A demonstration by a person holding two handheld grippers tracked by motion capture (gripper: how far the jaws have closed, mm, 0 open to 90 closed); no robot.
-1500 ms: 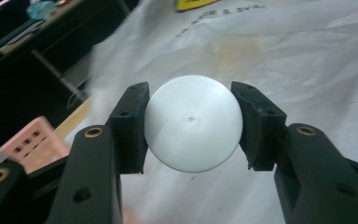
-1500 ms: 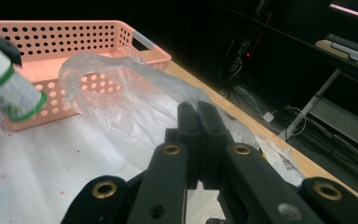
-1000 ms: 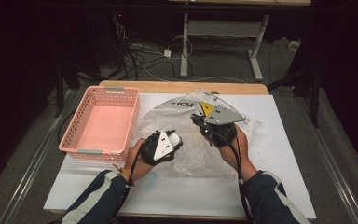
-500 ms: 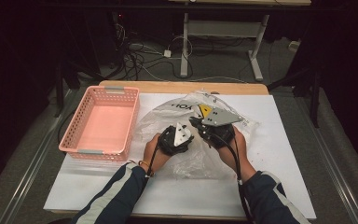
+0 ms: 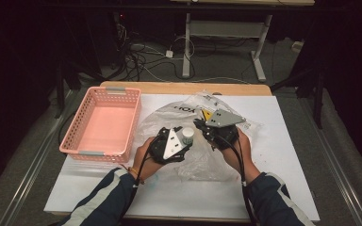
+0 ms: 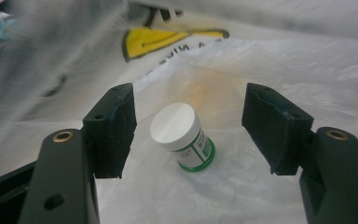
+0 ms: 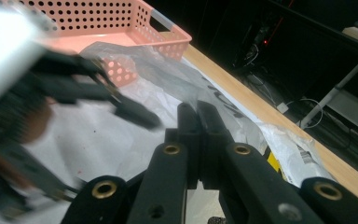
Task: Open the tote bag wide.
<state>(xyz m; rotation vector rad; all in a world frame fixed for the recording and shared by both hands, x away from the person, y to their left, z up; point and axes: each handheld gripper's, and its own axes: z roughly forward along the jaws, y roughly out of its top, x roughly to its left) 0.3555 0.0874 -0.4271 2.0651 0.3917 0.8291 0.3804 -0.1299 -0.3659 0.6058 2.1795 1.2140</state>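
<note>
Clear plastic makes up the 1 bag (image 5: 188, 136) spread over the white sheet on the tabletop (image 5: 292, 169), with black lettering and a yellow mark near its far edge. 1 small jar (image 6: 182, 136), white-lidded with a green-and-white label, lies tilted on the plastic inside the bag's opening; in the high view the jar (image 5: 187, 135) sits between the 2 hands.

There are 2 hand-held grippers. The left hand-held gripper (image 6: 189, 133) has its jaws standing wide apart, 1 on each side of the jar and clear of it; they have just been opening, and the jar lies loose between them. In the high view the left hand-held gripper (image 5: 169, 146) sits just beside the jar, with its grey plate on top. The right hand-held gripper (image 7: 198, 119) is clenched, its 2 jaws pressed together on a fold of the bag's film, which it holds up off the tabletop; in the high view the right hand-held gripper (image 5: 202, 127) is at the bag's far side.

1 pink perforated basket (image 5: 75, 136) stands to the left of the bag, near it. Raised film hangs over the jar's far side. Beyond the tabletop lie loose cables (image 5: 141, 56) and 1 grey table frame (image 5: 259, 52) on the floor.
</note>
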